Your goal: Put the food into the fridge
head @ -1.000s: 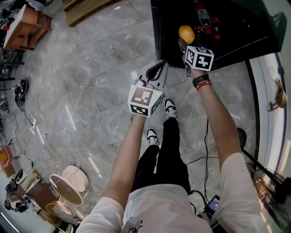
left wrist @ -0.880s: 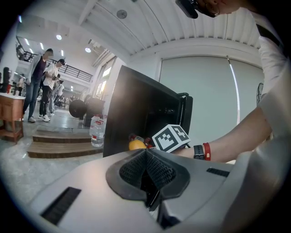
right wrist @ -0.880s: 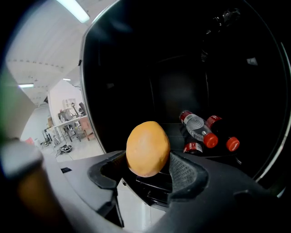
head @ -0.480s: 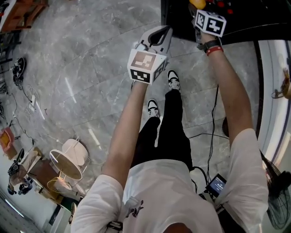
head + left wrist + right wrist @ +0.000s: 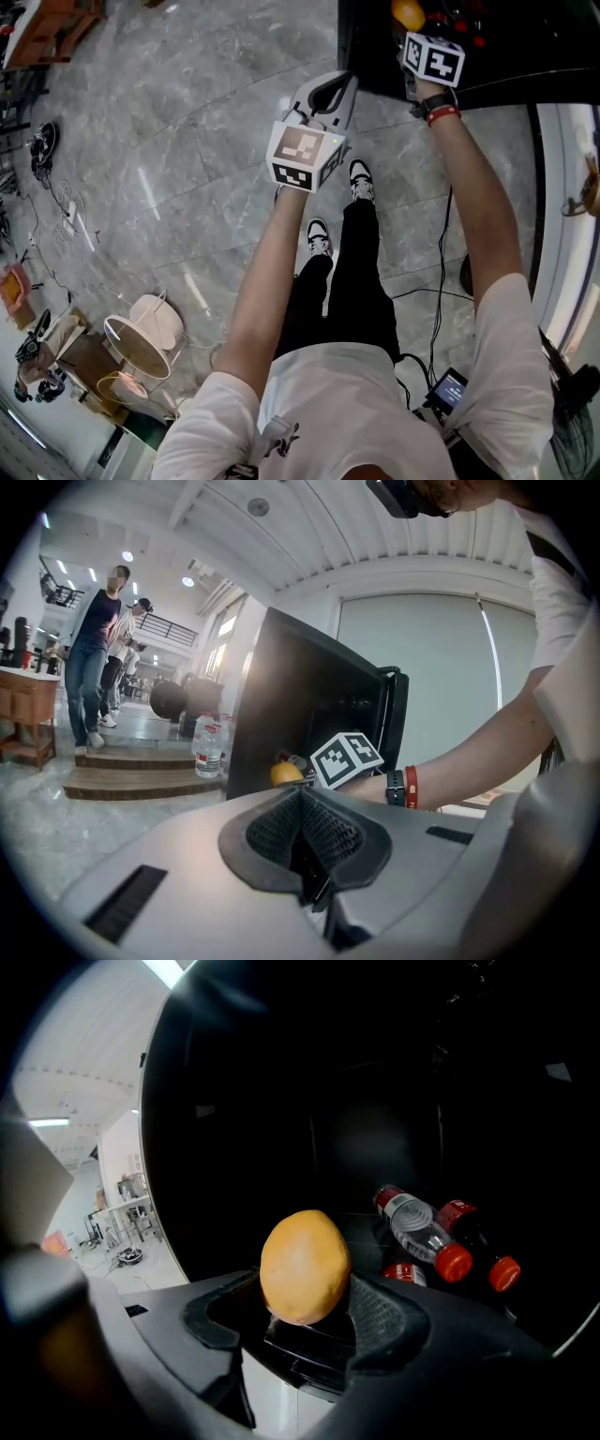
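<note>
At fridge (image 5: 375,1101): right gripper (image 5: 307,1314), jaws clamped on orange fruit (image 5: 305,1265)
Farther inside: red-capped bottles (image 5: 422,1227)
Left, over floor (image 5: 187,141): left gripper (image 5: 305,846), jaws pressed together, empty

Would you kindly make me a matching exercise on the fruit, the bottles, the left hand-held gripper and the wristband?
Things:
1. orange fruit
2. red-capped bottles
3. left hand-held gripper
4. red wristband

States or places:
A. jaws together, empty
B. on the person's right wrist
C. clamped in the right hand-held gripper
D. inside the dark fridge, ungripped

Pairs: 1-C, 2-D, 3-A, 4-B.
</note>
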